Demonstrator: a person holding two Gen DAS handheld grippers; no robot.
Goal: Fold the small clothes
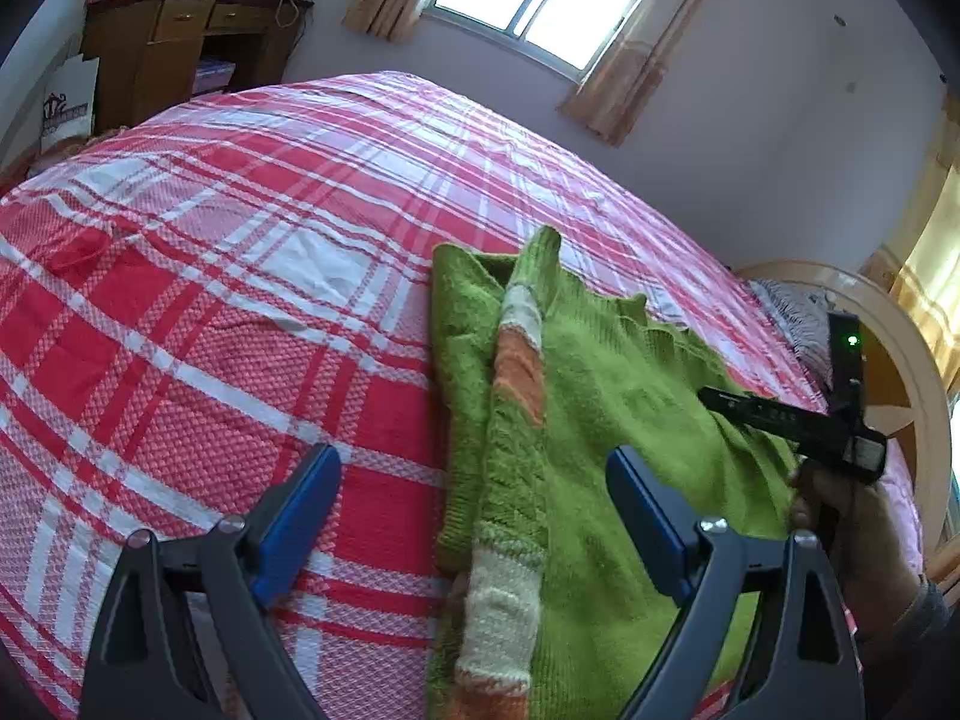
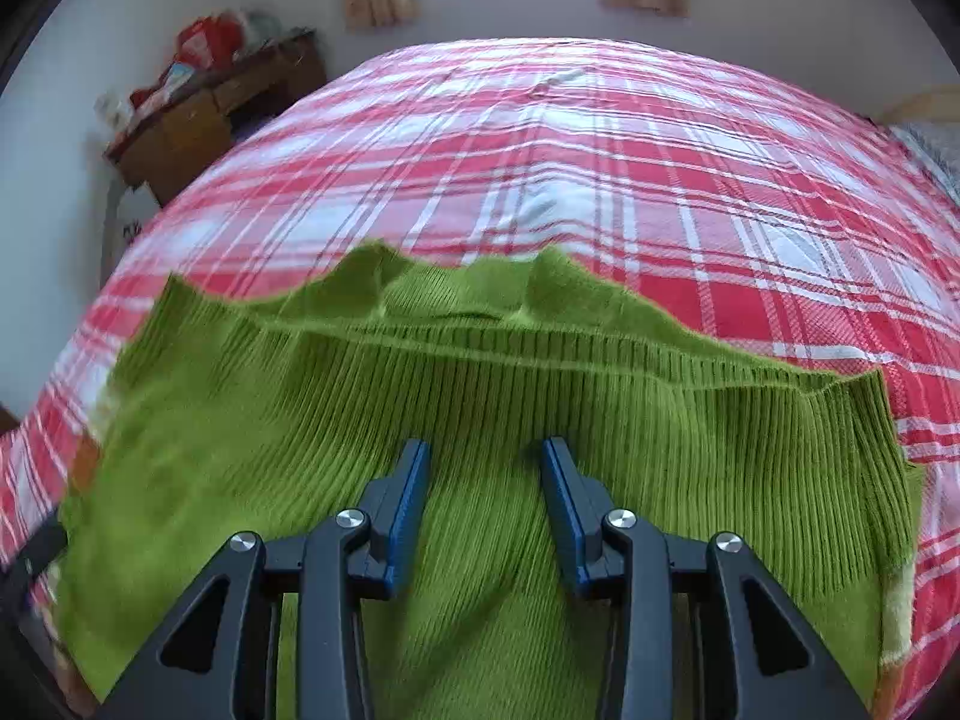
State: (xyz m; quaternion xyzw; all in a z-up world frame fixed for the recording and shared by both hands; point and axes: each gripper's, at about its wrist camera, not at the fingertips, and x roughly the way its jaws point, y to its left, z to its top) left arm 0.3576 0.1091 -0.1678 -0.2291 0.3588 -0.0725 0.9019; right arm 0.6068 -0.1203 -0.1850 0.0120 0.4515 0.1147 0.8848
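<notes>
The sweater [image 1: 606,396] in the lower right of the left wrist view is bright lime green, ribbed along its hem, and its sleeve [image 1: 516,420] carries orange and cream bands. The bedspread [image 1: 228,312] filling the centre is a red, pink and white plaid with a fine woven check. Both grippers have dark grey arms and blue fingers [image 2: 414,492]. At the upper left stands a dark brown wooden desk [image 1: 180,42] topped with red clutter. The curtains [image 1: 624,60] at the top are pale tan against a light lilac-grey wall [image 1: 750,138].

Green knit sweater [image 1: 606,372] on bed
</notes>
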